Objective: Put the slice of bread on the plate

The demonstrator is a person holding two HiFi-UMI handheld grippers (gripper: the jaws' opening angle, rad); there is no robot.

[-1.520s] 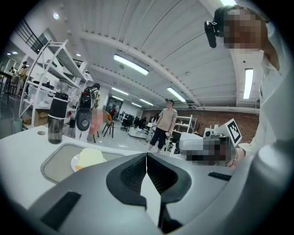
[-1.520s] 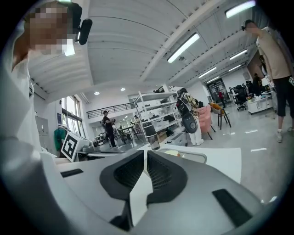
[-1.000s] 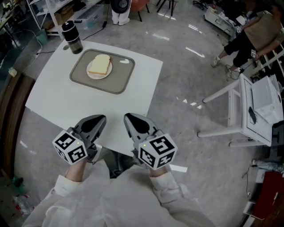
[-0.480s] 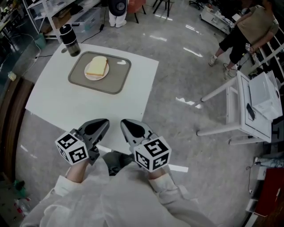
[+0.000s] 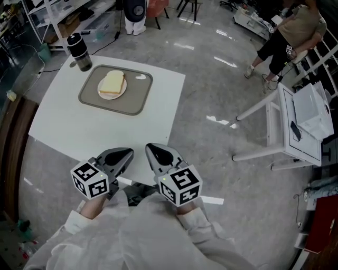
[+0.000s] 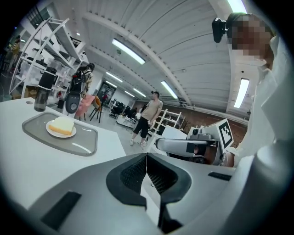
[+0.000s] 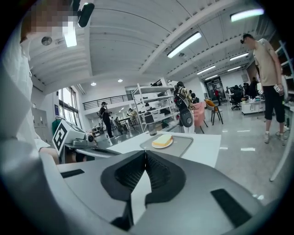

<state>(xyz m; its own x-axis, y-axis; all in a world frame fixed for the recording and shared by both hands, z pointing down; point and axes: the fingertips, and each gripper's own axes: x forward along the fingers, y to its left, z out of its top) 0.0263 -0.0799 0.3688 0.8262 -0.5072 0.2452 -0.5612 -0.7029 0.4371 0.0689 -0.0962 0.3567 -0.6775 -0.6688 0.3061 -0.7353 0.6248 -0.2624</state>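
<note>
A slice of bread [image 5: 112,83] lies on a small white plate [image 5: 104,94], which rests on a grey tray [image 5: 132,95] at the far side of the white table [image 5: 84,126]. The bread [image 6: 62,125] on its plate [image 6: 51,132] also shows in the left gripper view, and the bread [image 7: 162,140] in the right gripper view. My left gripper [image 5: 128,154] and right gripper [image 5: 150,149] hover side by side over the table's near edge, far from the tray. Both are shut with nothing between the jaws.
A black flask [image 5: 78,51] stands beside the tray's far left corner. A white cart [image 5: 301,126] stands on the floor at the right, and a person [image 5: 288,37] is behind it. Shelving [image 5: 58,16] lines the far left.
Both grippers have drawn back toward me and the view has shifted, so the table and tray sit farther away and more to the left. Bread and plate have not moved on the tray.
</note>
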